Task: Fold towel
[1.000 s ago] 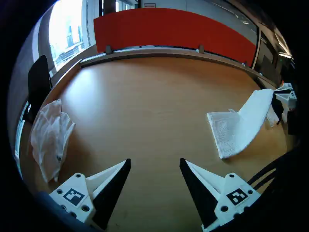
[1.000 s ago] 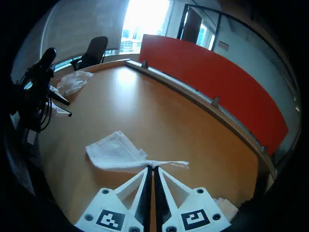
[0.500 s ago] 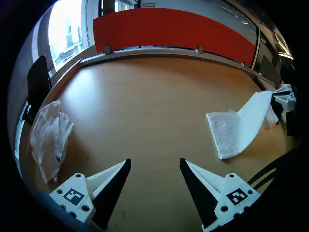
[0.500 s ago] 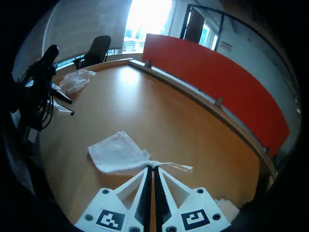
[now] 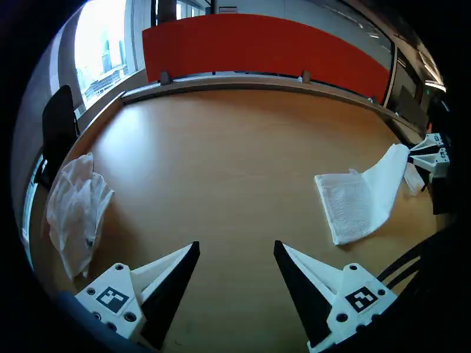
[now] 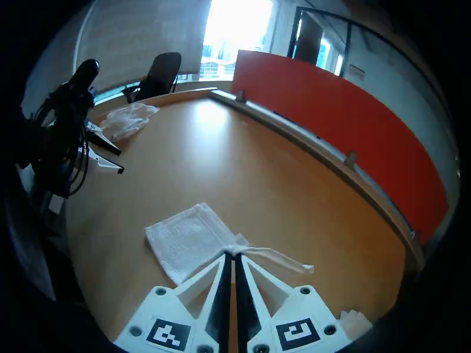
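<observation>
The right gripper has its jaws pinched on a corner of the light, limp-looking towel, while the left gripper gapes empty.

This looks like an office. A broad wooden worktop has a red divider screen standing along its far edge. A black office chair waits at the left, and tall windows look onto city buildings.

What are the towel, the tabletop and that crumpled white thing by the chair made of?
Towel: white cloth, probably terry; nubbly surface, limp drape.
Tabletop: wood-look, likely laminate; smooth, with window glare.
Crumpled white thing: thin plastic or light fabric; fine creases, can't tell.
</observation>
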Available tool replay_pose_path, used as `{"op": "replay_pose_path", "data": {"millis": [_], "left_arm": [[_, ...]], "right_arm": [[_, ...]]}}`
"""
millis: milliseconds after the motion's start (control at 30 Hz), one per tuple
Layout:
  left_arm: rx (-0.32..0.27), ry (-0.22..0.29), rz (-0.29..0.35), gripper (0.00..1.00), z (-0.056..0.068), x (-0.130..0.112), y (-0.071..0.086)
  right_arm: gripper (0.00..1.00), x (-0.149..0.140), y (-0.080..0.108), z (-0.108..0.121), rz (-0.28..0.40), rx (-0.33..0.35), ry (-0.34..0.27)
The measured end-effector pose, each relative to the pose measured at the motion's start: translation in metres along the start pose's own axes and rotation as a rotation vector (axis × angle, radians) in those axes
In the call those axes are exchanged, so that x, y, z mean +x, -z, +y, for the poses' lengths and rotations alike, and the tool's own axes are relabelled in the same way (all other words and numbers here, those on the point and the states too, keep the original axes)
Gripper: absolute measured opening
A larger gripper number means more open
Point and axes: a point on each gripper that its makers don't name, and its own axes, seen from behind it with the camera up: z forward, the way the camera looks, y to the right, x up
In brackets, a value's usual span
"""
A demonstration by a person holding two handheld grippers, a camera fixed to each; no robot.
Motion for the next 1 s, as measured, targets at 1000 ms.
{"op": "replay_pose_path", "data": {"millis": [1000], "left_arm": [[0.017, 0.022, 0.003, 0.94, -0.012, -0.004, 0.008]], "right_arm": [[0.04, 0.001, -0.047, -0.061, -0.018, 0.149, 0.007]]}}
